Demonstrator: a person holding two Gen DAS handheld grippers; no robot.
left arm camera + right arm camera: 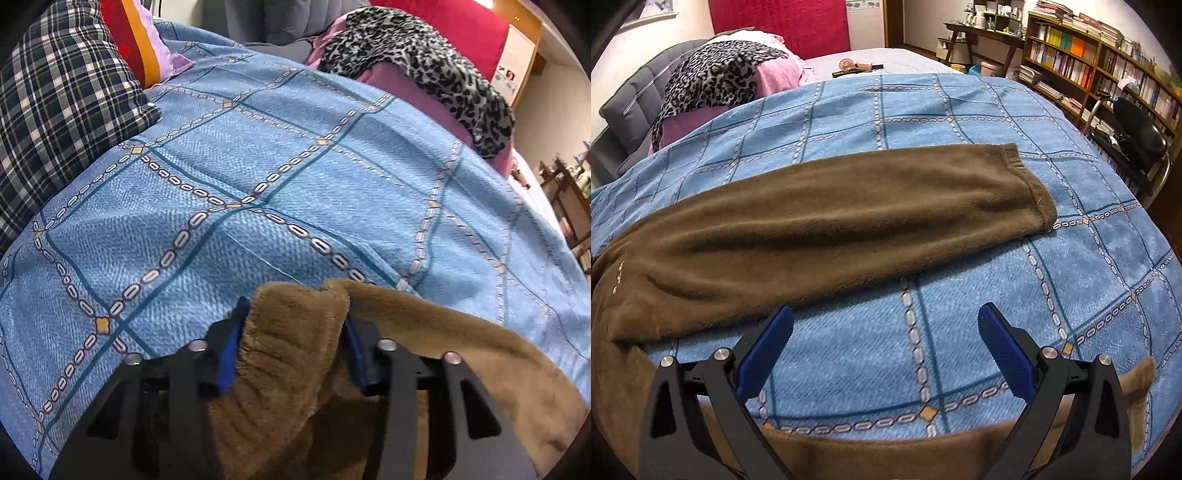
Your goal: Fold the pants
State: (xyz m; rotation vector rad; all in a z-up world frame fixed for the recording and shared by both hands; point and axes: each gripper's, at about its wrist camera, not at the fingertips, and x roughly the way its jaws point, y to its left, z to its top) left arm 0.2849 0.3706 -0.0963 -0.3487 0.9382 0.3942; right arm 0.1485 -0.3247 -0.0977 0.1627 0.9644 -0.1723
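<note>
Brown fleece pants lie on a blue checked bedspread (923, 110). In the right wrist view one leg (831, 221) stretches across the bed to its cuff at the right; the other leg (886, 454) runs along the bottom under the gripper. My right gripper (885, 321) is open and empty above the bedspread between the two legs. In the left wrist view my left gripper (293, 314) is shut on a bunched part of the pants (288, 343), near the ribbed waistband, just above the bedspread (258, 166).
A plaid cloth (62, 110) lies at the left of the bed. A leopard-print cloth (716, 77) on pink bedding sits at the headboard end. Small items (857, 66) lie beyond the bedspread. A bookshelf (1089, 59) and a chair (1137, 133) stand right of the bed.
</note>
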